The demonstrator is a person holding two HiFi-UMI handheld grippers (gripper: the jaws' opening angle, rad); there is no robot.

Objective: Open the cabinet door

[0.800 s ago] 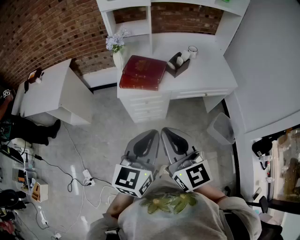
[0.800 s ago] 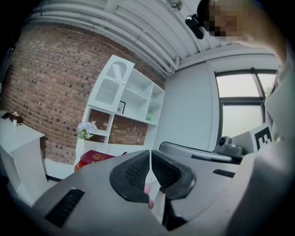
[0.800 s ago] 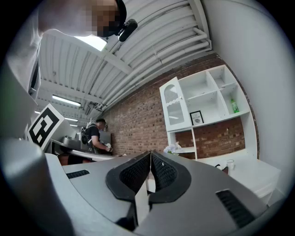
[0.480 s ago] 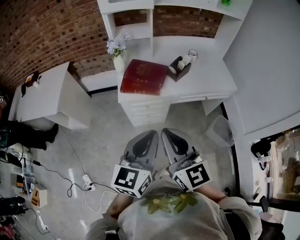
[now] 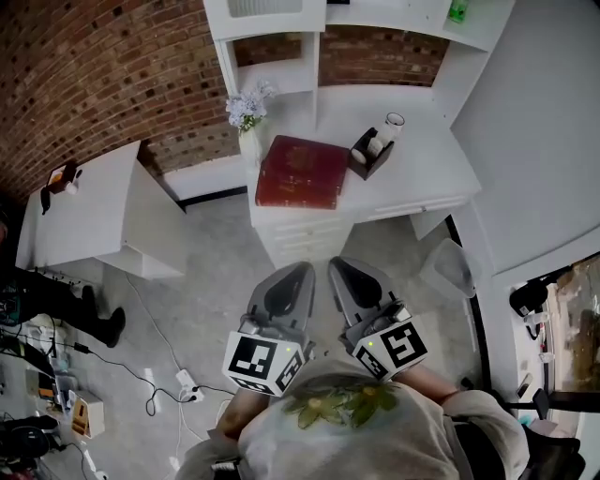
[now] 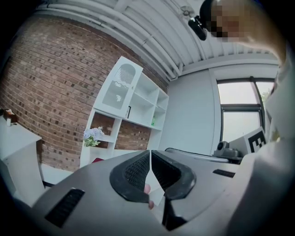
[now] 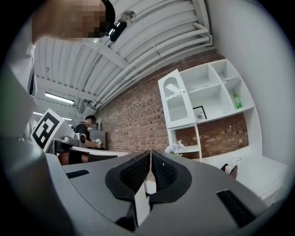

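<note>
Cabinet door (image 6: 117, 87): shut, top left corner of shelf unit (image 6: 146, 103), well away | left gripper (image 6: 150, 154): pressed together, empty | right gripper (image 7: 150, 154): same | tip: close in first, spread jaws at door edge

The desk (image 5: 412, 173) and book (image 5: 302, 172) have slid toward 5 o'clock in the head view. More of the cabinet (image 5: 265, 9) shows at 12. The bystander's leg (image 5: 66, 295) at 9 o'clock has dropped toward 8.
</note>
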